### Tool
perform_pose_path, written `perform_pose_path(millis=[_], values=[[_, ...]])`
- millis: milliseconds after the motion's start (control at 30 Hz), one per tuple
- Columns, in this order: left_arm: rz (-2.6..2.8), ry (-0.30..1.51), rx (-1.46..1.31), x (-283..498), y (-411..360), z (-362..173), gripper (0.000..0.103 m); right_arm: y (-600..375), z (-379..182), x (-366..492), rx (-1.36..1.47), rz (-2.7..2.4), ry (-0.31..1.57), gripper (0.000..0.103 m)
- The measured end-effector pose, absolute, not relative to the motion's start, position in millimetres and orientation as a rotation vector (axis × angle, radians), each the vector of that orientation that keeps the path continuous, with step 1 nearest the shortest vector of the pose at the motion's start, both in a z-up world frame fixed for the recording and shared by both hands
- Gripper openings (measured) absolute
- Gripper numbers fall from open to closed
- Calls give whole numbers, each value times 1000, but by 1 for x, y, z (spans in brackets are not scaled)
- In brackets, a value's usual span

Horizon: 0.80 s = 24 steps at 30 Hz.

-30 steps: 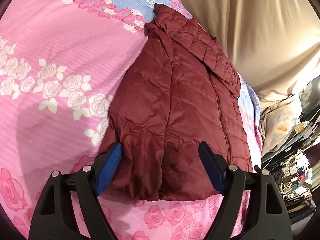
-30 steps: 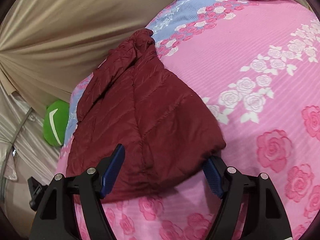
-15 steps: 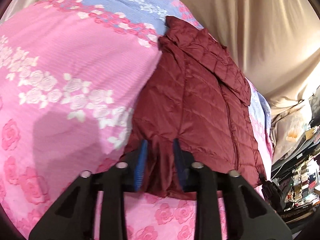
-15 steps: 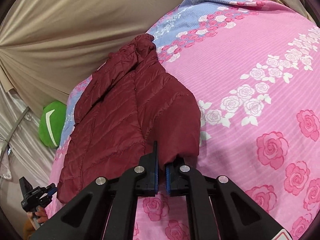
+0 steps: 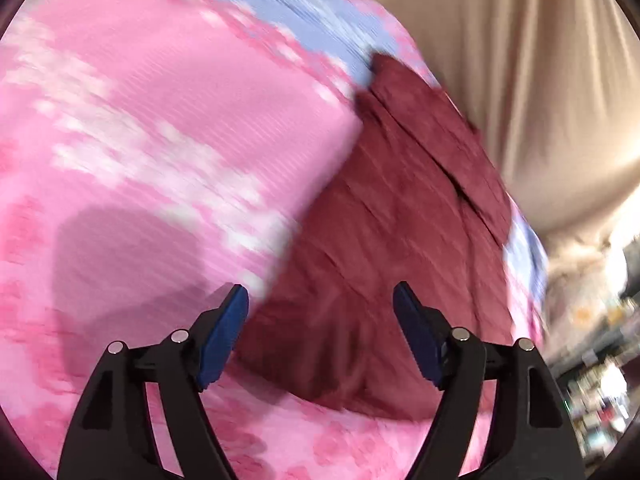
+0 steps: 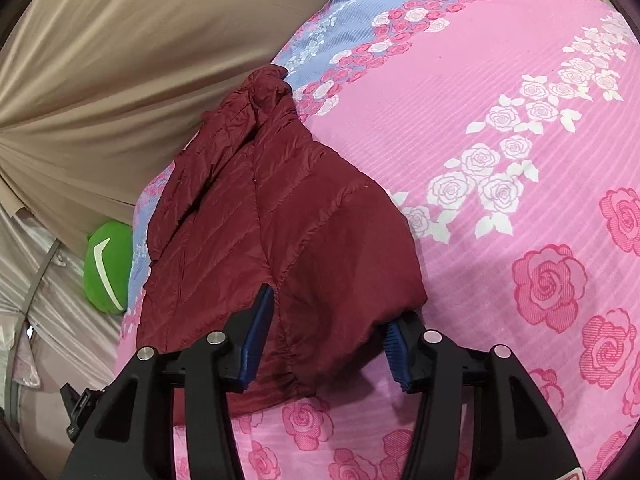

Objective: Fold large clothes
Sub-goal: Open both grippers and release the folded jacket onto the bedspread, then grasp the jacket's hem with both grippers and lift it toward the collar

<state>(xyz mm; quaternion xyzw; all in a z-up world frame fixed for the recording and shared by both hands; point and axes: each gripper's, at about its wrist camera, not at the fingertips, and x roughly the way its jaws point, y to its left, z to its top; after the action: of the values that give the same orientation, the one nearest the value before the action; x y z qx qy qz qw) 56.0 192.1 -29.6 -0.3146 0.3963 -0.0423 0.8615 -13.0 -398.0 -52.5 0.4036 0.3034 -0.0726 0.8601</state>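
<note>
Left wrist view, blurry: the left gripper (image 5: 320,312) has just been opening, jaws apart and holding nothing. The red jacket (image 5: 400,208) lies on the pink rose bedsheet (image 5: 140,120), toward 1 o'clock. A tan curtain (image 5: 520,60) hangs at 2 o'clock.

Right wrist view: the right gripper (image 6: 326,332) has just been opening too, its jaws loose on both sides of the red jacket's (image 6: 280,220) near corner. The jacket stretches toward 11 o'clock on the bedsheet (image 6: 500,120). A green cushion (image 6: 108,268) sits at 9 o'clock.

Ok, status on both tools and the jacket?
Left tool open, right tool open, both just reopened. Maroon quilted jacket folded on pink floral bedspread, hem between jaws. Nothing obstructing.

Both hand-held grippers (image 5: 320,312) (image 6: 326,320) just reopened.
</note>
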Motion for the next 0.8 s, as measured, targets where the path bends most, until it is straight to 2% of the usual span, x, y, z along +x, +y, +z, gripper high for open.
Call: perform_pose_path(millis=[100,333,367,400,433,467,500,567,800], values=[[-116,854,-677,58,200,-31,72,-395,-51,-10,825,-143,643,55],[-170,896,-638,63,182,-36,72,-391,-51,0,818,-154,648,55],[-179,899,-628,64,180,-36,62,-392,-51,1,813,-157,650,53],[-201,906,-630,66,177,-37,57,-392,-51,1,806,-163,648,40],[-226,930,-644,69,174,-39,44,-392,-50,0,798,-173,644,23],[-240,943,-654,71,173,-41,29,-393,-49,0,793,-172,645,15],[-249,953,-660,72,171,-42,22,-394,-48,-1,793,-165,641,7],[-248,946,-645,70,169,-40,9,-394,-42,-8,792,-161,602,4],[-321,814,-618,33,170,7,4,-381,-5,-43,704,-129,460,2]])
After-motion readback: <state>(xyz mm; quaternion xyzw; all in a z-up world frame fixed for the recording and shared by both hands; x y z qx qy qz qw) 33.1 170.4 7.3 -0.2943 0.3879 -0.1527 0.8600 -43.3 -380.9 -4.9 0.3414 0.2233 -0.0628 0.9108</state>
